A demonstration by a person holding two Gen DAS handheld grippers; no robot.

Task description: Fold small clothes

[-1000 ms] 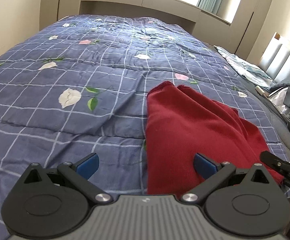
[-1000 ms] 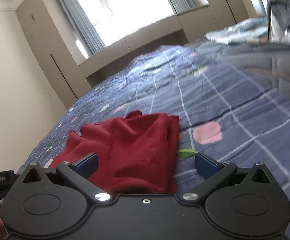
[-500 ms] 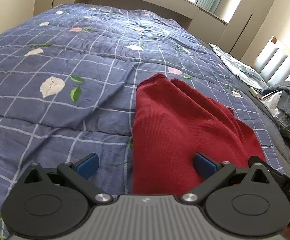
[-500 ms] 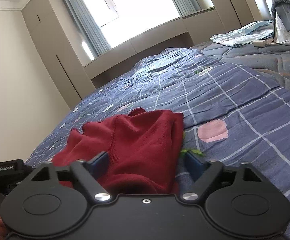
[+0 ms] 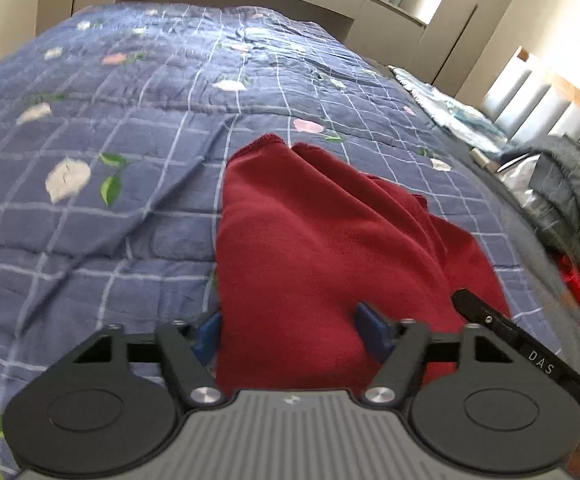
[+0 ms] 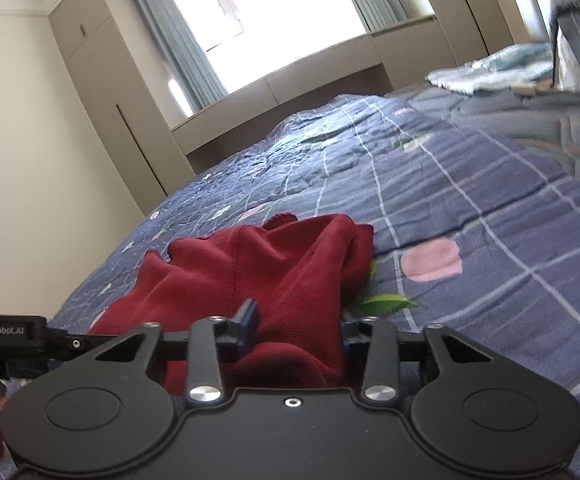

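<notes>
While both grippers close, red garment [image 5: 322,248] (bunched) between fingers [image 6: 245,320], on quilt [image 5: 89,240].

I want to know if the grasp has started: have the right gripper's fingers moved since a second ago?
Yes. The right gripper is closing: its fingers have drawn inward from the frame's outer arms, with the red garment now between them.

My left wrist camera looks steeply down along its fingers, close over the bed [image 5: 121,240]. My right wrist camera faces shallower, low across the bed [image 6: 490,208] toward the far window [image 6: 290,8]. Both share the red garment [image 5: 322,248] [image 6: 273,264].
</notes>
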